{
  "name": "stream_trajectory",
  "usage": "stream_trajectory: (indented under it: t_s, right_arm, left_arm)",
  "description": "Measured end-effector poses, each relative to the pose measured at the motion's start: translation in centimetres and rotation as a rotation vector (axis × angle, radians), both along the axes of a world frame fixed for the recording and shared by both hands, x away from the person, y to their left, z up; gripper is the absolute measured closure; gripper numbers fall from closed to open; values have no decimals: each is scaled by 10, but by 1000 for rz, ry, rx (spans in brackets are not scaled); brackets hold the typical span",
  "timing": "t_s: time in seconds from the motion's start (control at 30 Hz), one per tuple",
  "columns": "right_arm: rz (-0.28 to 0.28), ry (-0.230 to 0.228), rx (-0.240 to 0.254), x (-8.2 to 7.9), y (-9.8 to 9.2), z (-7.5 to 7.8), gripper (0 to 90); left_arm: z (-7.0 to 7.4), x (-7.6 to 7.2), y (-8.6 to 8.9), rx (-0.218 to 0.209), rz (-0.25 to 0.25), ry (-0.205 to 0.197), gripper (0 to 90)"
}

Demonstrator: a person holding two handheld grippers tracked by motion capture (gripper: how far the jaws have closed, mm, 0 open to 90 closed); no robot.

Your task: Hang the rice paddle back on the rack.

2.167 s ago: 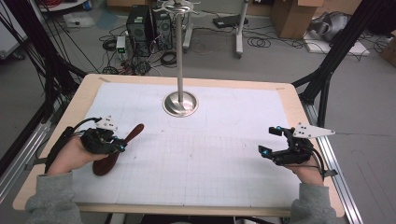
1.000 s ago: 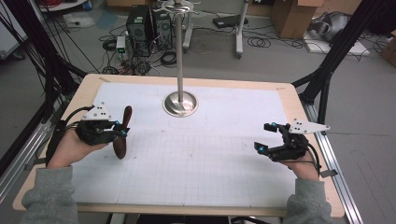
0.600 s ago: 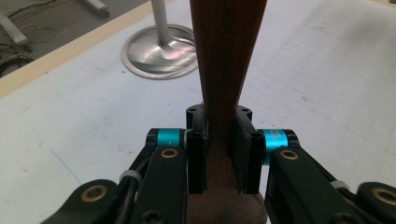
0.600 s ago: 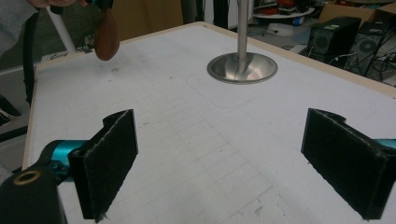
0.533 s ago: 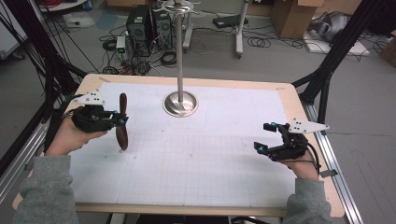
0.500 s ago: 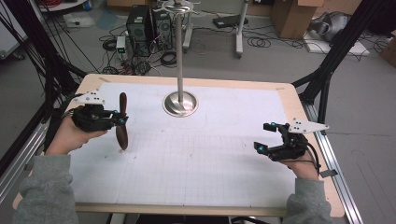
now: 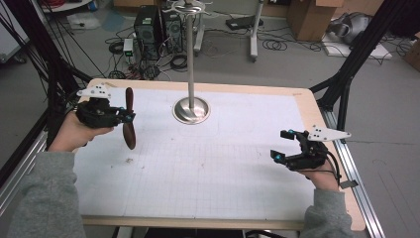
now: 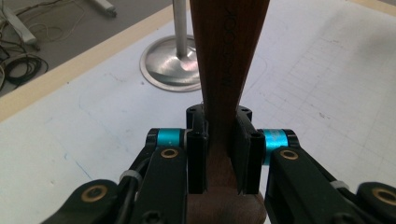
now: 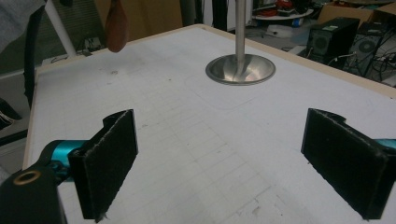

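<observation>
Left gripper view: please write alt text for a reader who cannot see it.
The left gripper is shut on a brown wooden utensil, held upright above the white table. Behind it stands a metal stand with a round base.

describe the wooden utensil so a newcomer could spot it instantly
Start at the steel stand at the table's far edge, then look to its left. The left tongs grip a dark brown wooden utensil, held upright above the white mat: the only wooden item there.

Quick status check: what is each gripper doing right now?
Left gripper: closed on the wooden spoon, held upright off the table.
Right gripper: jaws wide open, nothing between them, above the paper-covered table.
</observation>
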State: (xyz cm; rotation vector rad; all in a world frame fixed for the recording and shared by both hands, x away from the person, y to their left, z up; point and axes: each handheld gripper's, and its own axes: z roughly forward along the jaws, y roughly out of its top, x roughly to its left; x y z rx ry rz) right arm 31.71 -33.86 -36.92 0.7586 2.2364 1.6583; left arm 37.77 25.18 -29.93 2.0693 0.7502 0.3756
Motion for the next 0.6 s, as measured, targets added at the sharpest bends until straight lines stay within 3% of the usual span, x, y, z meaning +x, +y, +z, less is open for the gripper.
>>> stream_trajectory:
  t_s: [0.17, 0.6]
  right_arm:
    - [-2, 5, 4, 0, 0, 0, 95]
    - [-2, 13, -5, 1, 0, -1, 95]
  left_arm:
    - [6, 7, -5, 21, 7, -29, 773]
    - [25, 25, -7, 18, -2, -31, 773]
